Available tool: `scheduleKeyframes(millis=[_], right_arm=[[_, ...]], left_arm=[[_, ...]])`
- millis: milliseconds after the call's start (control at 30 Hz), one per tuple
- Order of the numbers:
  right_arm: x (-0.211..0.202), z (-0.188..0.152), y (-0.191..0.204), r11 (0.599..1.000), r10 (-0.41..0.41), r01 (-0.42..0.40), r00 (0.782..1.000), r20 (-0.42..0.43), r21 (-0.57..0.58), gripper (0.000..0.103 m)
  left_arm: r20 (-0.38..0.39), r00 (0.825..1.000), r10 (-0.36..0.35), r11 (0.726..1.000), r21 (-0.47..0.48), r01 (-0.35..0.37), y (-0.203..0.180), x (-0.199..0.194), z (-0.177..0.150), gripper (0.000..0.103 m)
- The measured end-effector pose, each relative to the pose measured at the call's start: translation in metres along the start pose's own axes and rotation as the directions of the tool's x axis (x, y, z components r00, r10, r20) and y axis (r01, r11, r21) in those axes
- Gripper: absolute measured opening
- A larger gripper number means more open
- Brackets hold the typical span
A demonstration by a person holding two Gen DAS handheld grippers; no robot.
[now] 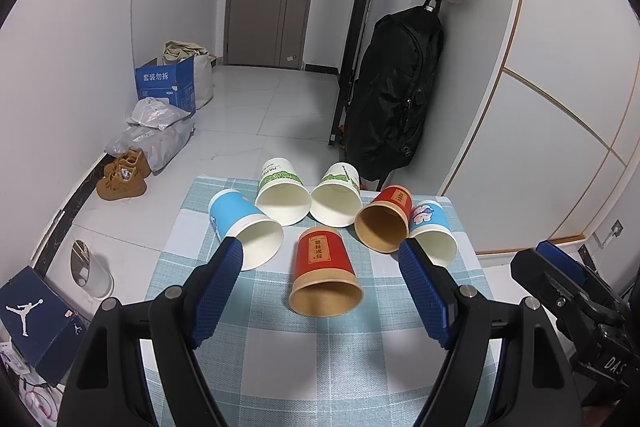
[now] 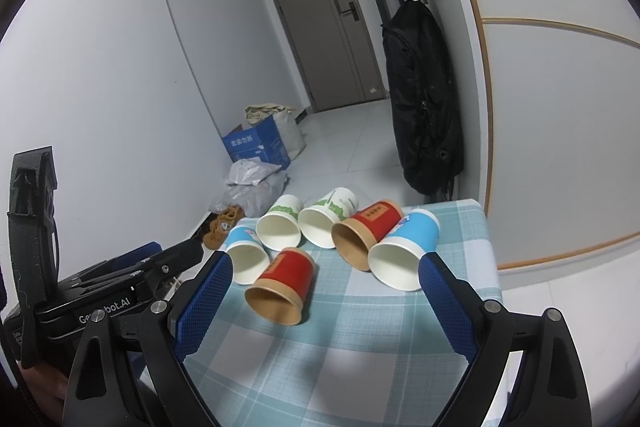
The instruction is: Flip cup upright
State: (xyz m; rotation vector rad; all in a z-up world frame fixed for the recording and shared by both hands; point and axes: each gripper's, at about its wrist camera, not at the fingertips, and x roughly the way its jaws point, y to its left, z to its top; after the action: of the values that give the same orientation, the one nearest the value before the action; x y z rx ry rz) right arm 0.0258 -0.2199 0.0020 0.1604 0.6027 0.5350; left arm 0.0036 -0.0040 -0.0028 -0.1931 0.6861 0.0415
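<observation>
My left gripper (image 1: 320, 287), black-framed with blue textured pads (image 1: 218, 293), hangs with its jaws spread wide and nothing between them. My right gripper (image 2: 324, 303), of the same black frame and blue pads (image 2: 448, 303), is likewise spread and empty. It sits just right of the left gripper, both pointing forward side by side.

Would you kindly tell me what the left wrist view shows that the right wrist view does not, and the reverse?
Only the left wrist view shows the Jordan shoebox and a white bin on the floor, plus the right claw at its edge. Only the right wrist view shows the left claw, side-on. Both show six cups lying on their sides on the checked cloth, including the near red cup, and the black backpack.
</observation>
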Motion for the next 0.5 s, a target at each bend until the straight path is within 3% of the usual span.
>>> scheduleKeyframes(millis=[500], right_arm=[[0.0010,-0.0008,-0.0009,1.000,-0.001,0.001,1.000,-0.001,0.001,0.095]], left_arm=[[0.000,1.000,-0.013,1.000,-0.002,0.013,-0.0007,-0.0005,0.0002,0.077]])
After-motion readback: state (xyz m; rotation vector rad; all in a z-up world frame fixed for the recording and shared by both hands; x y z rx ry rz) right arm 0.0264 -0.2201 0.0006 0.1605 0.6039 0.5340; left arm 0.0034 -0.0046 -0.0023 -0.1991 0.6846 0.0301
